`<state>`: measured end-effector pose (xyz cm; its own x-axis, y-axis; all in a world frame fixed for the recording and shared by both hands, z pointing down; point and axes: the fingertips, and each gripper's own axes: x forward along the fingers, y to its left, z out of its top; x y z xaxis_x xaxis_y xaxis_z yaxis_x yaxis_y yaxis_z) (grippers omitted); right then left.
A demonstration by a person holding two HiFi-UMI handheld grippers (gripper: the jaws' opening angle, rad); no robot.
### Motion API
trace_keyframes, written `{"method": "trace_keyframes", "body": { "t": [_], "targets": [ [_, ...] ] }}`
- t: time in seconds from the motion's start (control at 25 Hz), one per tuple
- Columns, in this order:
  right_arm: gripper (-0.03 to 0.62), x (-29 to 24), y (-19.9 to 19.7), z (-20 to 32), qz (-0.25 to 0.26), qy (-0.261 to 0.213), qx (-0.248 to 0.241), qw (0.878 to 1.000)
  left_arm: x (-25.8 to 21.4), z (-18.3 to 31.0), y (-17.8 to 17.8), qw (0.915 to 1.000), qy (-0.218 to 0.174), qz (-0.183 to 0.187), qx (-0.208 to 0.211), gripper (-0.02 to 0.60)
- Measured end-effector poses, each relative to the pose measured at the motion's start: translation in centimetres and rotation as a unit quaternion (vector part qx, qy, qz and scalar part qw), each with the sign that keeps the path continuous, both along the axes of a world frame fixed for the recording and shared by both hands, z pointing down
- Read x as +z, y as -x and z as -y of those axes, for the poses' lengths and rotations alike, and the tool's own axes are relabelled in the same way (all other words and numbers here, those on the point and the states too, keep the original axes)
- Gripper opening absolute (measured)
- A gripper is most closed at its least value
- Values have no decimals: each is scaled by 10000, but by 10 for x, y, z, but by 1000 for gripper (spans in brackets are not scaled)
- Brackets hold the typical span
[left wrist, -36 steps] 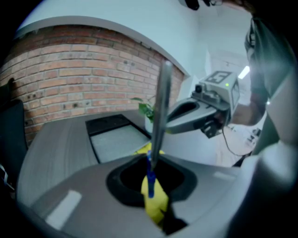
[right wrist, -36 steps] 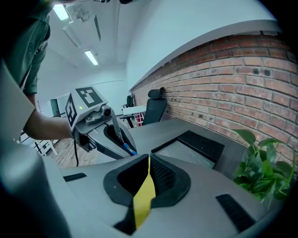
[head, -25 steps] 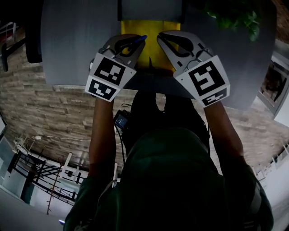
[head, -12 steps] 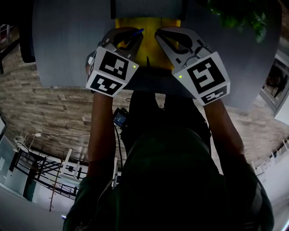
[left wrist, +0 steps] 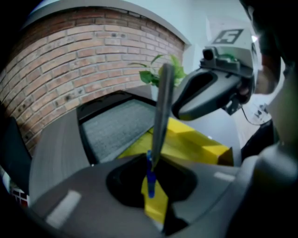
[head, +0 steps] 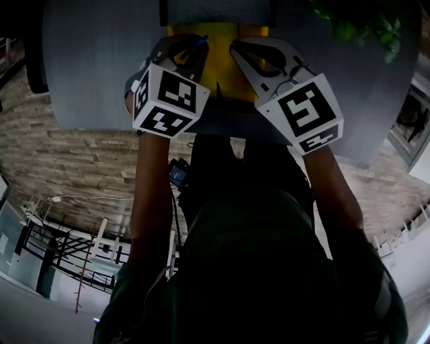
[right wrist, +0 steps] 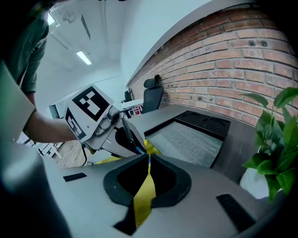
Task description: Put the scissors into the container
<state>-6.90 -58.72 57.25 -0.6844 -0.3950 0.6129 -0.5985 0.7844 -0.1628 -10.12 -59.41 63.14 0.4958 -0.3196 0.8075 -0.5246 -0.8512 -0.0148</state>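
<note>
**Tight over container, open at sides**

Left gripper and right gripper sit close together above the yellow container, with a narrow gap between them. Scissors stick up from the left jaws. Grey table gives wide room leftward. Plant stands at far right corner; flat mat lies beyond the container.

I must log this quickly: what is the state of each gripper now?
Left gripper: closed on the scissors.
Right gripper: closed, holding nothing.
</note>
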Motion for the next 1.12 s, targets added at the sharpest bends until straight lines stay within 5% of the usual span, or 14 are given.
{"method": "trace_keyframes", "body": {
  "t": [0.52, 0.72, 1.12],
  "targets": [
    [8, -5, 0, -6, -35, -5, 68, 10000, 4, -19, -10, 9982, 197, 123, 552, 40],
    [8, -10, -2, -7, -54, -30, 81, 9999, 3, -33, -19, 9959, 423, 78, 798, 117],
    [8, -25, -6, -14, -92, -123, 131, 9998, -11, -63, -23, 9873, 830, 112, 1346, 166]
  ]
}}
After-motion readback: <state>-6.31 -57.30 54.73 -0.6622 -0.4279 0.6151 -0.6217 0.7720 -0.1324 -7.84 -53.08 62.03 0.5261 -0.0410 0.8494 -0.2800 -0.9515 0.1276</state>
